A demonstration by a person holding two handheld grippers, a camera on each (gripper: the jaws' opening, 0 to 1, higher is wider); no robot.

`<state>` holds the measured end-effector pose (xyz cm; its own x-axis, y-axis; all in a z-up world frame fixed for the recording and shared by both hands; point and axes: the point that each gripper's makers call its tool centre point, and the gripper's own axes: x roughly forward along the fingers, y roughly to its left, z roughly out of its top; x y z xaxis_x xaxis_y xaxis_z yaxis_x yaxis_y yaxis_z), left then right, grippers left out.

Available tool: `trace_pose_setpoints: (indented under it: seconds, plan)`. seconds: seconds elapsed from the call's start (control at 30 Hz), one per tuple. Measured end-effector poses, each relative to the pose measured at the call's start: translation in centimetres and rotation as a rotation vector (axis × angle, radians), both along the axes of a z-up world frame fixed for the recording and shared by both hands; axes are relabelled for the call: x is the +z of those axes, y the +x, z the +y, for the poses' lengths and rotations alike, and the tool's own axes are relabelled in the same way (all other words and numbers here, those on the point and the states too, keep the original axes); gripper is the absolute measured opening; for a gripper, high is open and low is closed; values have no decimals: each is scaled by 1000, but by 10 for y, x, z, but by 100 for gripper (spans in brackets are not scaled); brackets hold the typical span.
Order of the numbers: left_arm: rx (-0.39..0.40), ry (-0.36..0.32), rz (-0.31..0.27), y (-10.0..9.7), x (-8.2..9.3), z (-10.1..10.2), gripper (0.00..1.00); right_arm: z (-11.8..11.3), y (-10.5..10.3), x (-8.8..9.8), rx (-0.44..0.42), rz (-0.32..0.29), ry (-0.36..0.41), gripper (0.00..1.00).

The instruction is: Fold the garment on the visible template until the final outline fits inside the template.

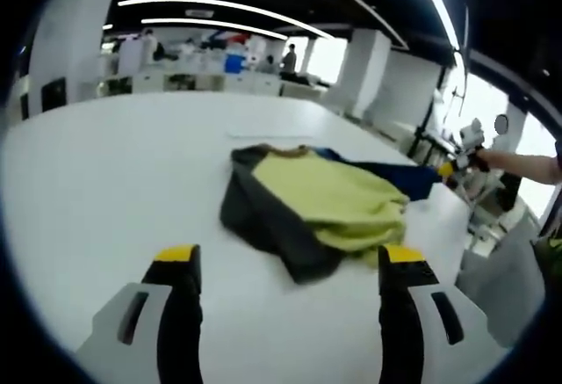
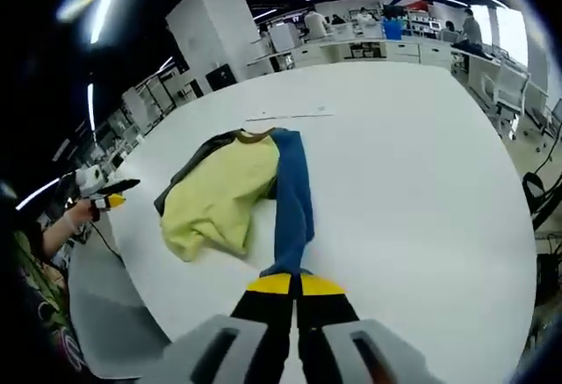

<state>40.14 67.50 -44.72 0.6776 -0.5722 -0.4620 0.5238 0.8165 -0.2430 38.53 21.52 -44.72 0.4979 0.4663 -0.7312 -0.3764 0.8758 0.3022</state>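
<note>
Garment (image 1: 316, 204) lies crumpled mid-worktop (image 1: 105, 182), not yet folded to any neat outline. Your right hand-held gripper (image 2: 296, 284) is clamped on its blue sleeve (image 2: 290, 199); your left hand-held gripper (image 1: 290, 265) hangs wide open, empty, just short of it. Most folding remains.

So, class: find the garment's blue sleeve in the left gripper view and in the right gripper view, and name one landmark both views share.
Left gripper view: the blue sleeve runs right of centre, from behind the yellow panel out to the right gripper.
Right gripper view: the sleeve runs down the middle to that view's own shut jaws.
Shared landmark: the brown collar.
</note>
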Motion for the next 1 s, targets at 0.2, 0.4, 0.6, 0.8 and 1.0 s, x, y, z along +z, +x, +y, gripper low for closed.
trace_pose_setpoints:
  seconds: [0.2,0.4,0.6,0.8,1.0]
  plan:
    - [12,5,11,2,-3,2,78,-30,5,-9,10,100,-46,0]
    - [26,5,18,5,-3,2,78,-66,19,-13,-7,191,-88,0]
    - [42,6,19,11,-5,2,78,-91,36,-19,-37,233,-127,0]
    - [47,12,34,14,-10,0,77,-107,50,-30,-32,273,-192,0]
    - [55,11,43,16,-13,-1,77,-124,69,-43,-57,298,-225,0]
